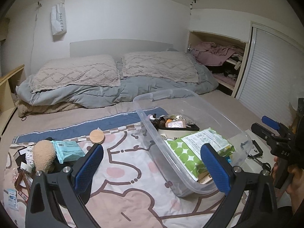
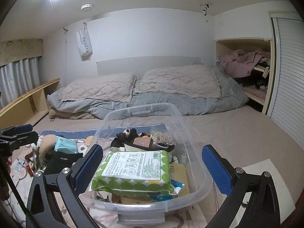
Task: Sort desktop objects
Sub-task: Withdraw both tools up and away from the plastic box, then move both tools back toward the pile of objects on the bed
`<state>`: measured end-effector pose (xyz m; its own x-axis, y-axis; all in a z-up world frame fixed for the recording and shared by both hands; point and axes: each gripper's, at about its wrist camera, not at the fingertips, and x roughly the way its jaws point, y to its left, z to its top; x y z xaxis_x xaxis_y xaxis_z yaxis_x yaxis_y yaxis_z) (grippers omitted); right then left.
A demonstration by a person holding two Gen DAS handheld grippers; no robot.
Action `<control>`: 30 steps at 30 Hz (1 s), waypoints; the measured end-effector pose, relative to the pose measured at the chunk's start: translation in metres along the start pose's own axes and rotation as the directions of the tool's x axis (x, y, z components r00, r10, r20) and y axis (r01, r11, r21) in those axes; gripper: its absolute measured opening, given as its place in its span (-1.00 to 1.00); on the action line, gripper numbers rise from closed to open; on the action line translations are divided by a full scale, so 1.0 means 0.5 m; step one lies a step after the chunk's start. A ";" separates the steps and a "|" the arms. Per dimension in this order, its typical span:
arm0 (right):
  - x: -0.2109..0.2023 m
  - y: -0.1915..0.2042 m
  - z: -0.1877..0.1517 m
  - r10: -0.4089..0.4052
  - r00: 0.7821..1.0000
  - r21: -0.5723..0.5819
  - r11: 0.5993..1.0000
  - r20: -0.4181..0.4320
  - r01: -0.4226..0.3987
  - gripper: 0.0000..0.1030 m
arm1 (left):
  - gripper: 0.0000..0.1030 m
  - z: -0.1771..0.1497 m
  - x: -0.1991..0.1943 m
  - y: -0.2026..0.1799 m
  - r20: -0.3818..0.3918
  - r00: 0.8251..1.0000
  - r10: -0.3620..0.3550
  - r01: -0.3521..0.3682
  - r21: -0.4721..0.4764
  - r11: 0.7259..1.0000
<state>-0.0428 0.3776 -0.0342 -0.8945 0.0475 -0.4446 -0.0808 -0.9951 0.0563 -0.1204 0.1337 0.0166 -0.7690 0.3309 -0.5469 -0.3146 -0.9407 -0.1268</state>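
Note:
A clear plastic bin [image 1: 191,98] [image 2: 197,163] stands on the bed and holds a green dotted wipes pack [image 1: 187,153] [image 2: 133,171] and several small items. My left gripper [image 1: 152,169] is open and empty over the pink patterned cloth [image 1: 125,172], left of the bin. My right gripper [image 2: 152,169] is open and empty, its blue pads [image 2: 89,167] either side of the bin's near end. Loose items lie left of the bin: a tan plush [image 1: 44,154] [image 2: 46,142], a teal packet [image 1: 69,150] [image 2: 65,144], a round wooden disc [image 1: 96,136].
Small clutter lies at the cloth's left edge [image 1: 20,171]. A white board with a black clip [image 1: 256,152] sits right of the bin. Pillows and a grey duvet [image 1: 114,87] fill the bed's far end. A closet with clothes [image 2: 247,64] is at the right.

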 end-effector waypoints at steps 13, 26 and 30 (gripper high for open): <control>0.035 0.028 -0.002 0.055 0.998 0.009 0.998 -0.031 -0.055 1.00 | 0.99 -0.016 -0.036 0.077 0.038 0.995 0.089 -0.086 -0.056 0.995; 0.063 0.131 0.005 0.147 0.988 -0.028 0.988 -0.050 -0.149 1.00 | 0.99 -0.055 -0.108 0.194 0.061 0.970 0.235 -0.227 -0.116 0.967; 0.067 0.166 0.009 0.177 0.983 -0.040 0.983 -0.050 -0.179 1.00 | 0.99 -0.063 -0.139 0.236 0.070 0.960 0.270 -0.257 -0.153 0.954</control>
<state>-0.0816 0.2970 -0.0407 -0.8716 -0.1338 -0.4716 0.0983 -0.9902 0.0992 -0.0864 -0.0029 0.0136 -0.8625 0.0694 -0.5012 -0.0178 -0.9941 -0.1070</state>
